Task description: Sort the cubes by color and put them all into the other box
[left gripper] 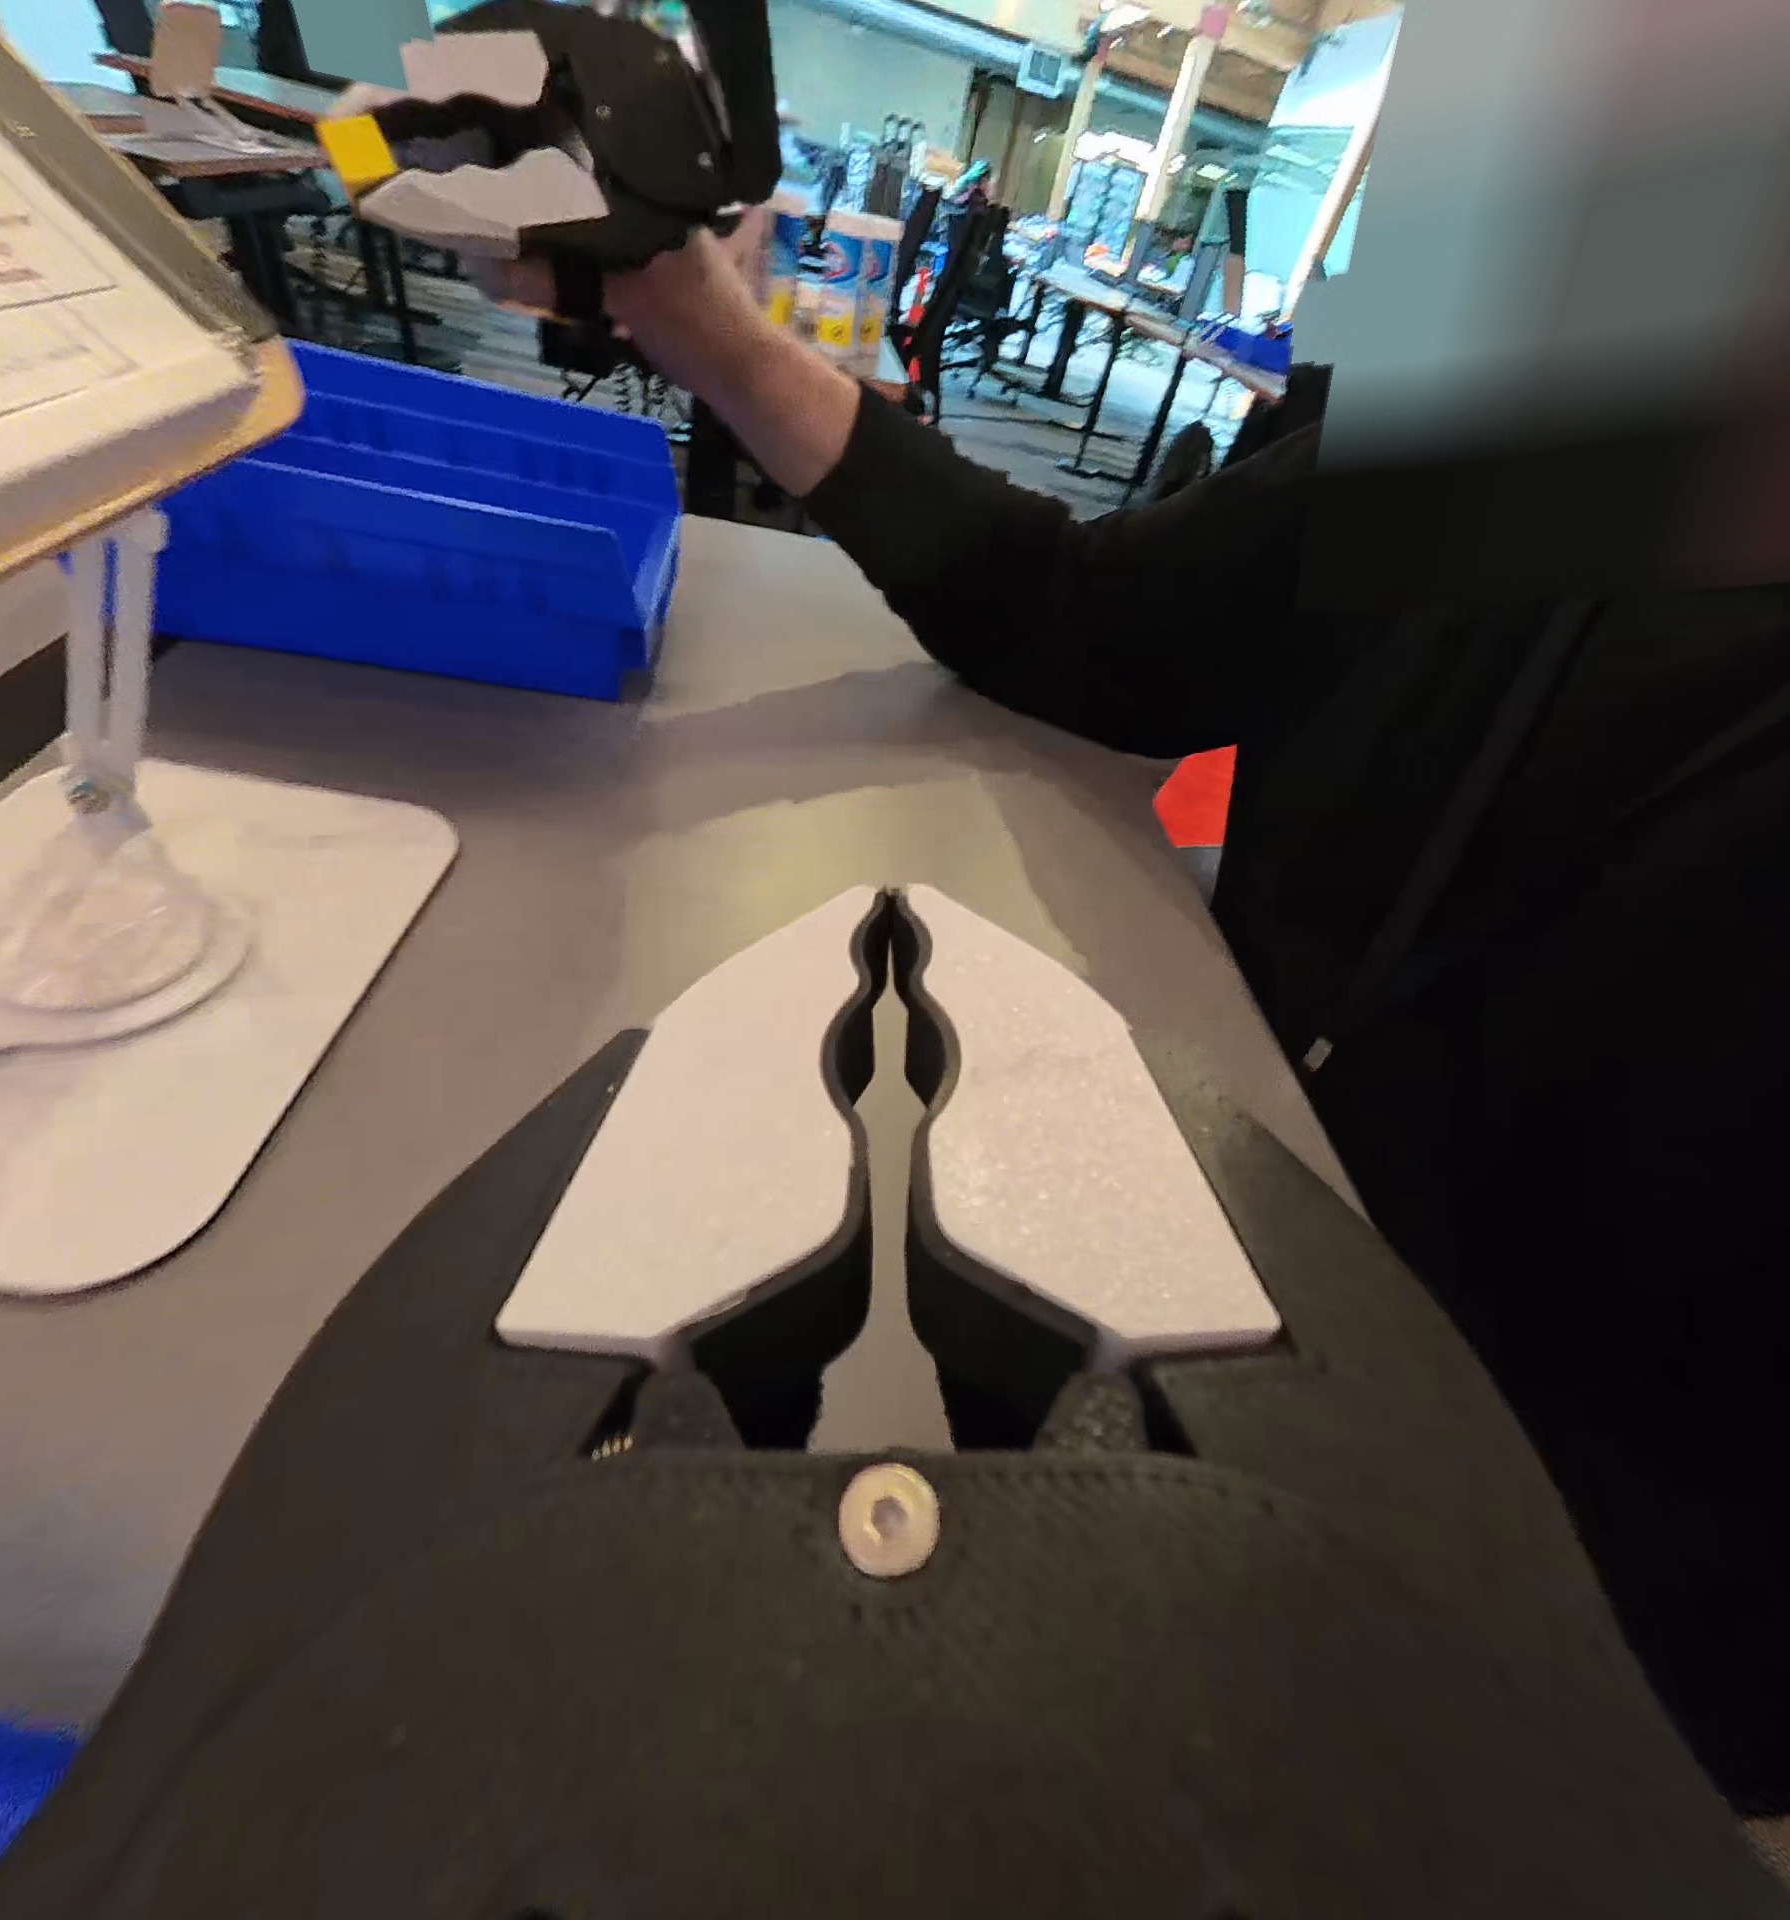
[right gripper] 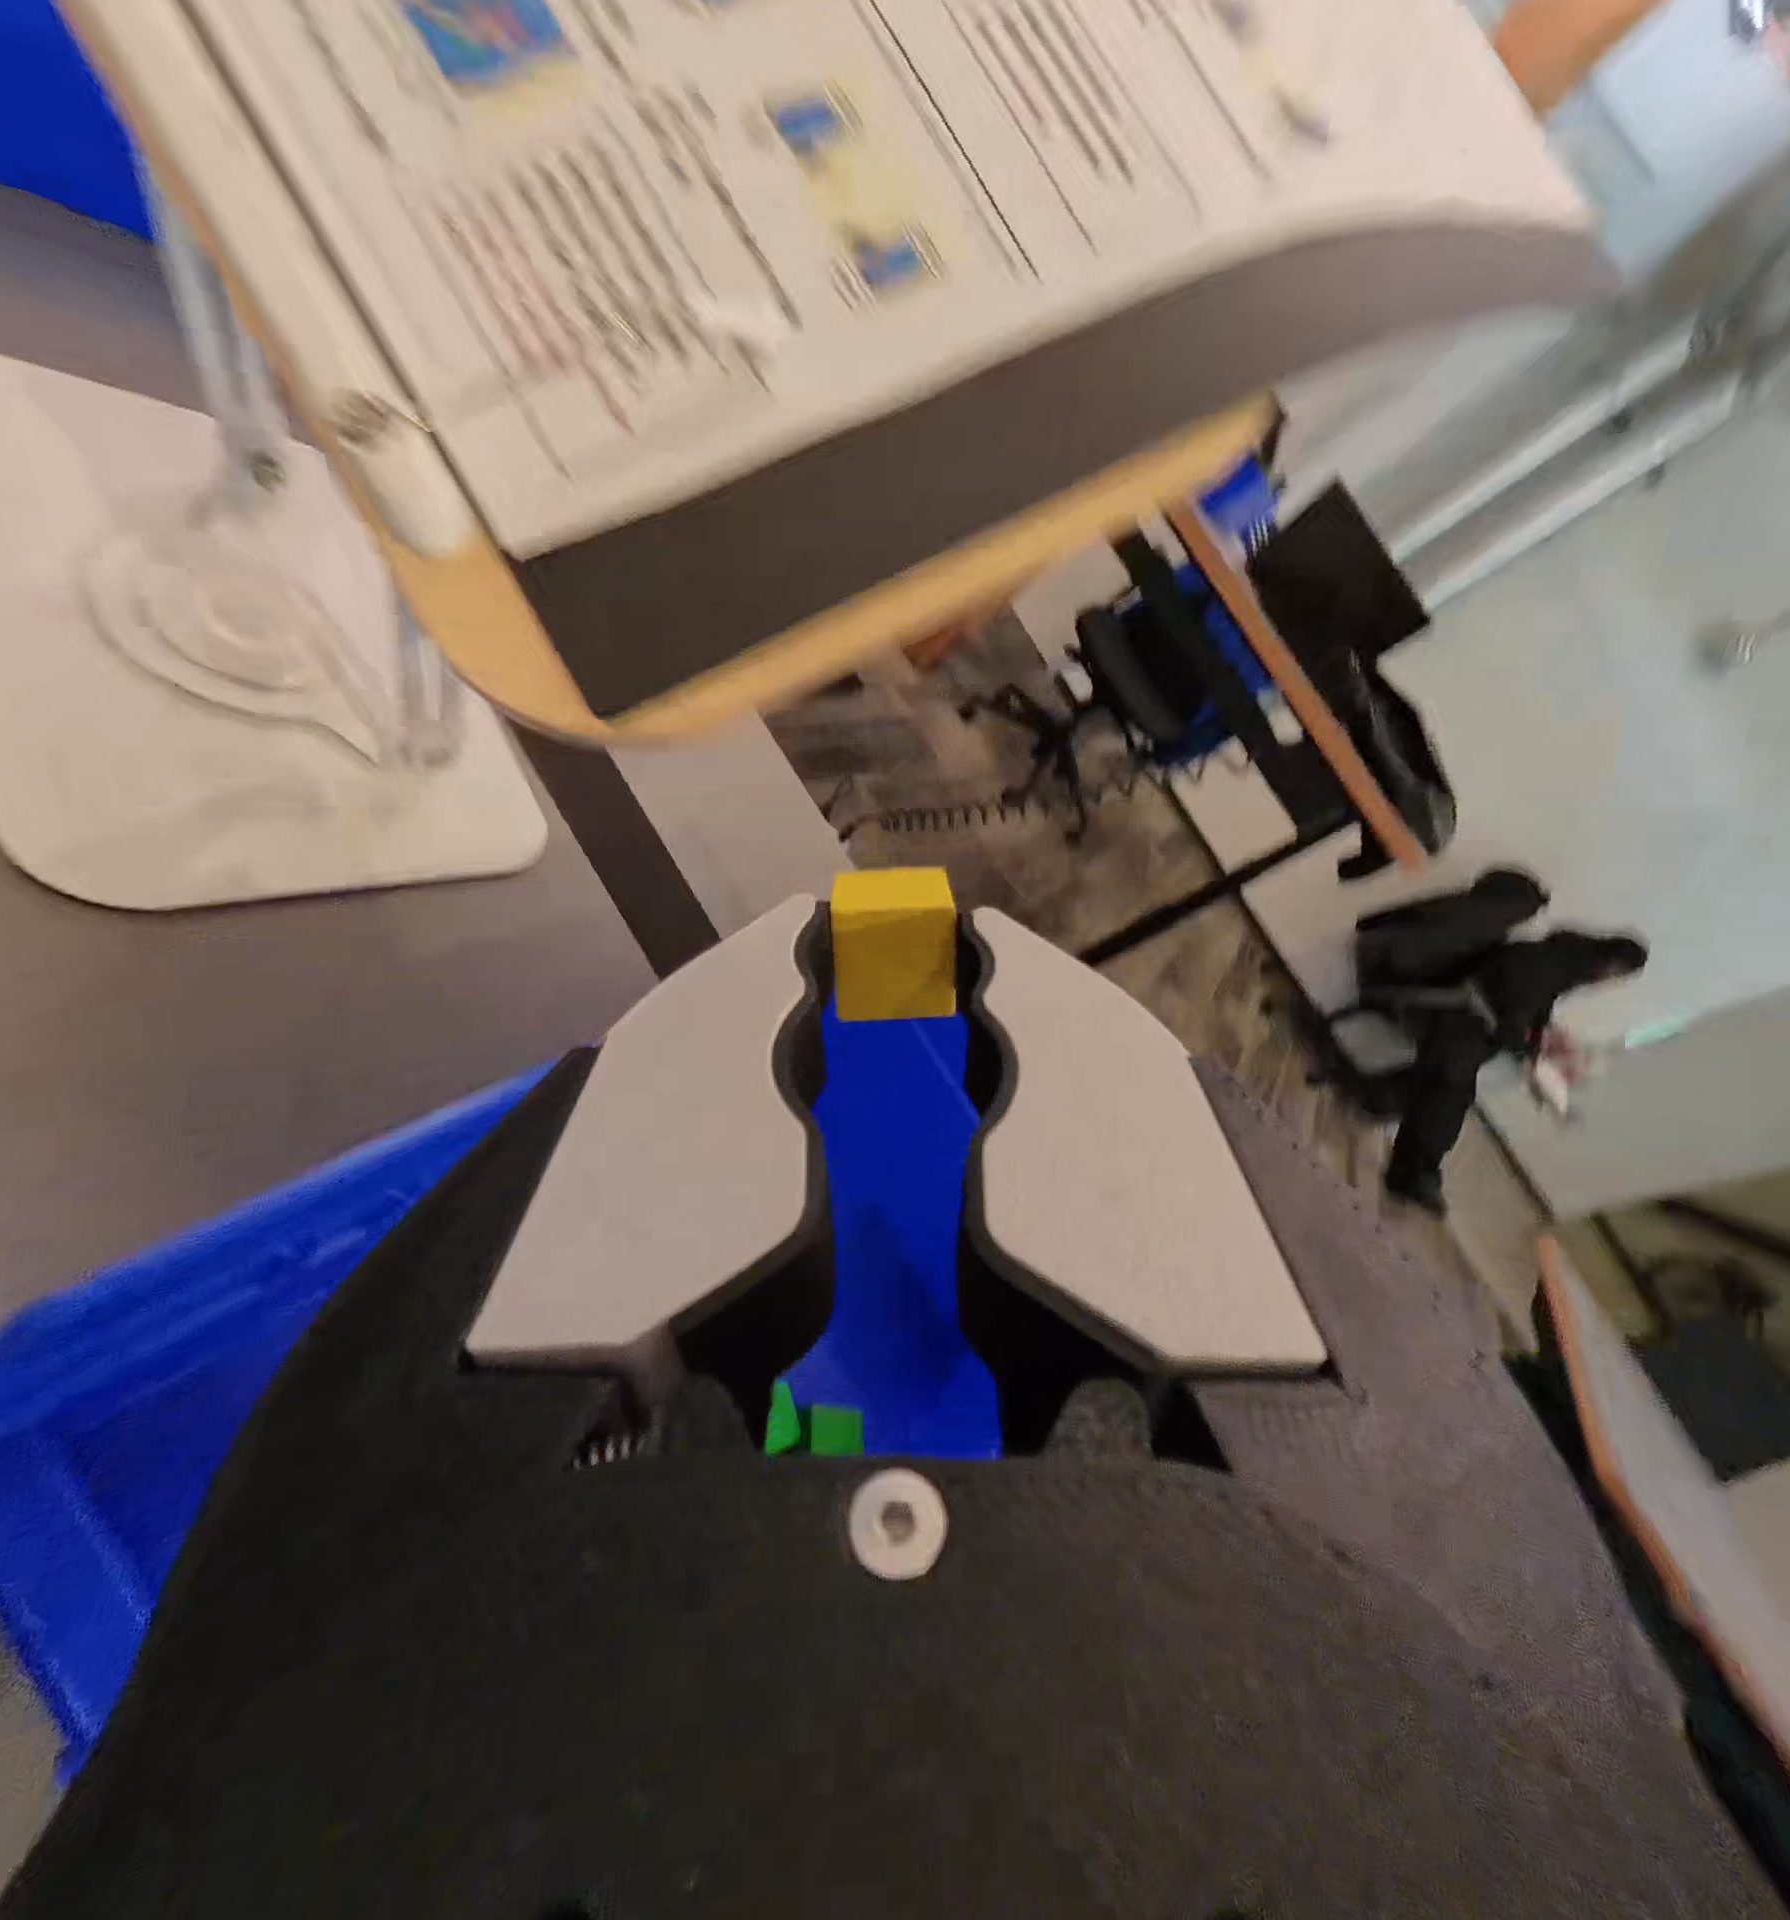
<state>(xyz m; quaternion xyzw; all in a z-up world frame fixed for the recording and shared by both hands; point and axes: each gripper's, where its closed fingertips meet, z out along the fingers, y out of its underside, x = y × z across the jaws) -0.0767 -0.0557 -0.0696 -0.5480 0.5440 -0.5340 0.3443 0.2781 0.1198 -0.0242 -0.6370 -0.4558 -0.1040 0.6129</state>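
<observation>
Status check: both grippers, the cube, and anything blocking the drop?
Right gripper shut on small yellow cube, raised above blue plastic bin. Left gripper shut, empty. Tilted document stand close ahead.

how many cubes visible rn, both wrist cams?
3: yellow cube gripped at the right gripper tips; two green cubes in the blue box beneath. More may be hidden.

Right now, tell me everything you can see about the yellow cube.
The yellow cube is a small, matte, solid-looking block with crisp edges, plain on the faces that show. It is clamped at the very tips of the right gripper, one grey finger pressing each side, and it sticks out past them. It is held up in the air, above a blue box, touching nothing else.
</observation>
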